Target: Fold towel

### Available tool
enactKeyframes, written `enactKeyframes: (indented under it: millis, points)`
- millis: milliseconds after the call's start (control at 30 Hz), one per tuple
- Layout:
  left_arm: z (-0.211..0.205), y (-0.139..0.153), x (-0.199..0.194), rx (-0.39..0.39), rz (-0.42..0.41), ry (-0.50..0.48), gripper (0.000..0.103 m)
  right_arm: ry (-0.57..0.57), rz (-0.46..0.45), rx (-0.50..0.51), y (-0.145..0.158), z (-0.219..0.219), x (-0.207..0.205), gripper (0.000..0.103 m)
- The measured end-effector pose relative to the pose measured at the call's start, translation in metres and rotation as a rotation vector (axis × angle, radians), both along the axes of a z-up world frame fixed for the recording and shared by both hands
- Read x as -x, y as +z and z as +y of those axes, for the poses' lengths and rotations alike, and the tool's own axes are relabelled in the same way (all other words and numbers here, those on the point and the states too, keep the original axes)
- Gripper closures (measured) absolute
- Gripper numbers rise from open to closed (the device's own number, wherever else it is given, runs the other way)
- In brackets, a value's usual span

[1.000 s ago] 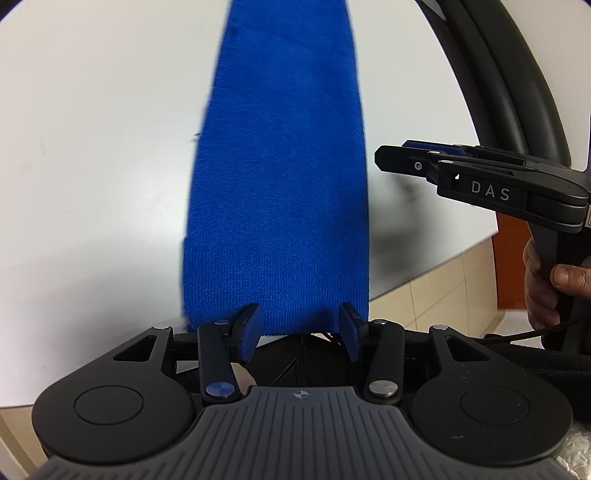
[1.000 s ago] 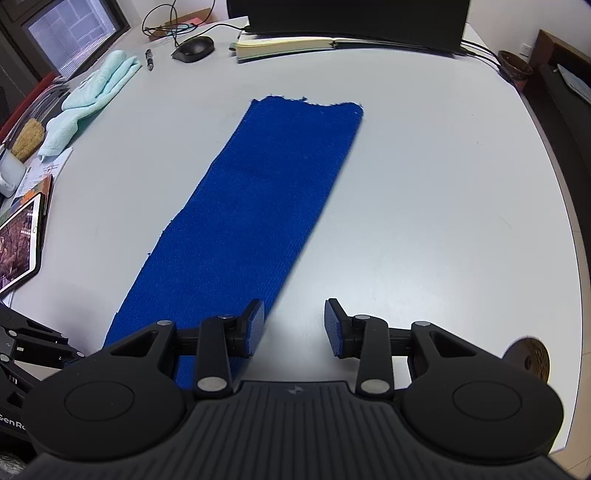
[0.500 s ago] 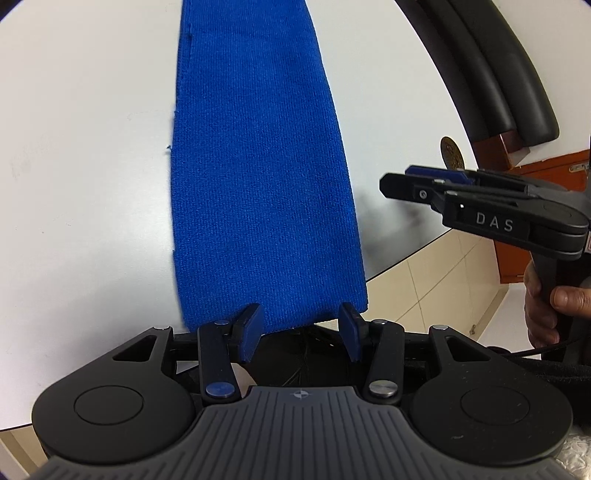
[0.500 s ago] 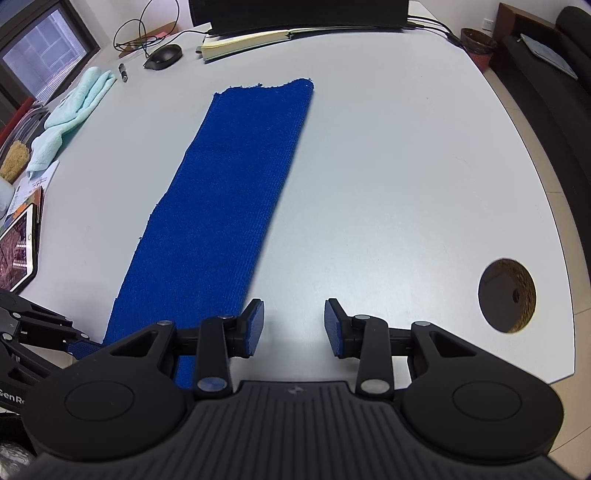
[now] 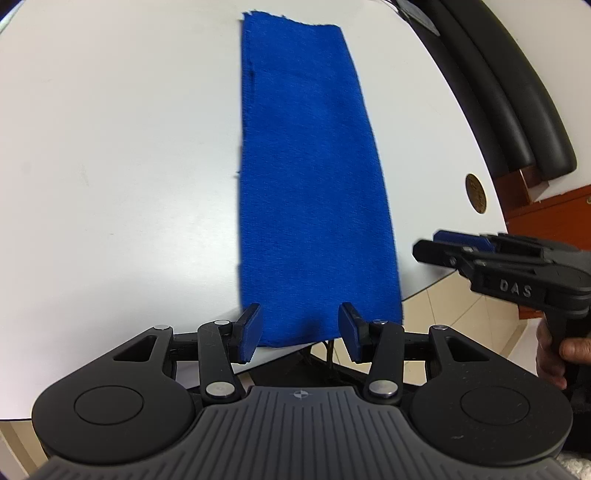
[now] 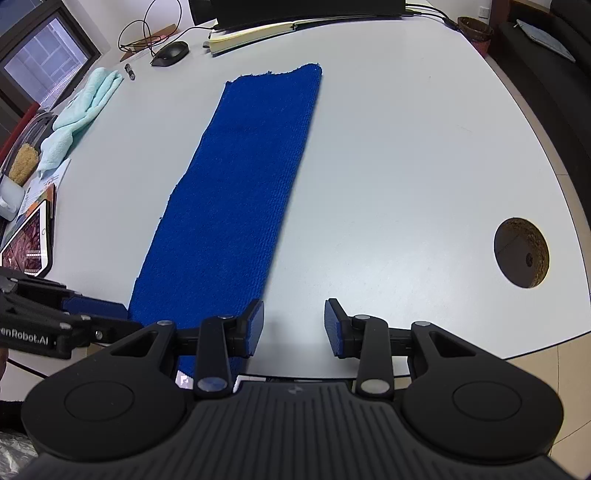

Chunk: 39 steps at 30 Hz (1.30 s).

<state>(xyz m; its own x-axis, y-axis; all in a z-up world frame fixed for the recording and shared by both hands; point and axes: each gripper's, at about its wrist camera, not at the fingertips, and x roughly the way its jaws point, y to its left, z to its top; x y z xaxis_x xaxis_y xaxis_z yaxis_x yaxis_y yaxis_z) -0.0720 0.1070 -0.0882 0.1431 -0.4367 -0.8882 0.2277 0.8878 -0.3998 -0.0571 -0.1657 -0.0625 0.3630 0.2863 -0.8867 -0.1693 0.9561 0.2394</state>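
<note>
A long blue towel (image 5: 310,166) lies flat as a narrow strip on the white table (image 5: 110,166), its near end at the table's front edge. My left gripper (image 5: 301,330) hovers open just above that near end, with nothing between its pads. In the right wrist view the towel (image 6: 236,192) runs away to the upper left. My right gripper (image 6: 294,326) stands open over bare table just right of the towel's near right corner. The left gripper (image 6: 92,314) shows at the lower left there. The right gripper (image 5: 443,247) shows at the right in the left wrist view, held by a hand (image 5: 554,354).
A mint cloth (image 6: 81,107), a phone (image 6: 29,240), a mouse (image 6: 170,53) and an open notebook (image 6: 258,31) line the table's left and far sides. A round cable hole (image 6: 521,253) is at the right. A black sofa (image 5: 517,110) stands beyond the table.
Both grippers have drawn back from the towel, so its far end now shows in the left wrist view. The right gripper has shifted sideways and the cable hole has come into its view. Both stayed open.
</note>
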Motion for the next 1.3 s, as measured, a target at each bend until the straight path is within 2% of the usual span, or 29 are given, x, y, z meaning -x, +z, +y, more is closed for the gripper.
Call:
enactKeyframes:
  millis: [700, 1300]
  points:
    - [0.001, -0.010, 0.007, 0.022, 0.048, -0.082, 0.056, -0.029, 0.032, -0.023, -0.003, 0.000, 0.019, 0.066]
    - [0.023, -0.007, 0.007, 0.038, 0.059, -0.009, 0.056, -0.075, 0.083, -0.070, -0.010, -0.009, 0.022, 0.066]
